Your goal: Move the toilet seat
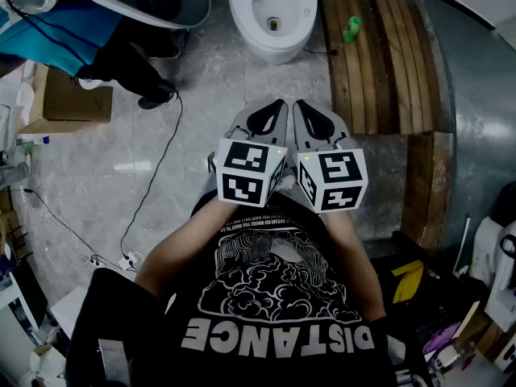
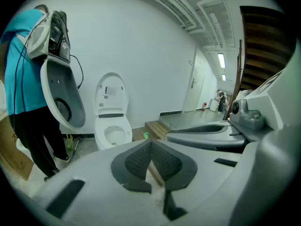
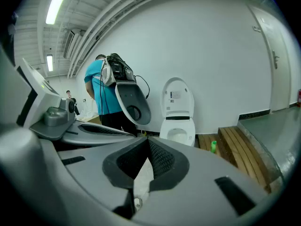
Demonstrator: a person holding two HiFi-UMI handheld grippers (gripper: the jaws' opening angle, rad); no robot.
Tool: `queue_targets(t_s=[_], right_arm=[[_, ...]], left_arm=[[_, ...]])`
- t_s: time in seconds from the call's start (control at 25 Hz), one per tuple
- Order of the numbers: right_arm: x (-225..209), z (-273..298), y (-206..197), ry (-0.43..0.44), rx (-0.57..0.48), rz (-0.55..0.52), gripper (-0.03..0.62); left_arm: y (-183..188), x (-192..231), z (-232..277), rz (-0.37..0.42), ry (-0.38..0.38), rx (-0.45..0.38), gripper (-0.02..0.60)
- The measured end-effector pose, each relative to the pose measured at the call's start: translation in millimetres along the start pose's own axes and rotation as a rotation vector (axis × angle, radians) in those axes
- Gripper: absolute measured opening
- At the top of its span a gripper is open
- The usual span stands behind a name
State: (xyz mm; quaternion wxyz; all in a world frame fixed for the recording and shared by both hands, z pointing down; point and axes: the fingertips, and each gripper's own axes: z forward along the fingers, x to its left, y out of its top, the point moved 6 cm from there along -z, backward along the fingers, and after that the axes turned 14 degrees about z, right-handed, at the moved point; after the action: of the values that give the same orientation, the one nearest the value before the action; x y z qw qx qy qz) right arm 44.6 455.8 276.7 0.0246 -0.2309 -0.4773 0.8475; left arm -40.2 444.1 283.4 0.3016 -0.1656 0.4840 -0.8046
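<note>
A white toilet [image 1: 272, 13] stands at the far wall, its bowl bare and its lid [image 2: 111, 93] raised. Left of it a person in a teal shirt [image 2: 23, 65] holds a detached oval toilet seat [image 2: 62, 100] upright; the same toilet seat [image 3: 133, 103] shows in the right gripper view. My left gripper [image 1: 278, 105] and right gripper [image 1: 300, 106] hang side by side in front of my chest, well short of the toilet. Both point toward it and slightly down. Their dark pads meet with nothing between them: left gripper [image 2: 151, 143], right gripper [image 3: 148, 141].
A slatted wooden platform [image 1: 379, 55] runs along the right of the toilet, with a green bottle [image 1: 351, 29] on it. A cardboard box [image 1: 68, 99] sits at the left. A black cable [image 1: 153, 184] trails over the grey tiled floor.
</note>
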Motion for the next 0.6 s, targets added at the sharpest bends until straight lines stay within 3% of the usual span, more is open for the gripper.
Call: queue_targets(t_s=[0.6], right_arm=[[-17, -12, -3, 0.002, -0.009, 0.045, 0.018]], left_arm=[[0, -19, 13, 0.001, -0.015, 0.025, 0.012]])
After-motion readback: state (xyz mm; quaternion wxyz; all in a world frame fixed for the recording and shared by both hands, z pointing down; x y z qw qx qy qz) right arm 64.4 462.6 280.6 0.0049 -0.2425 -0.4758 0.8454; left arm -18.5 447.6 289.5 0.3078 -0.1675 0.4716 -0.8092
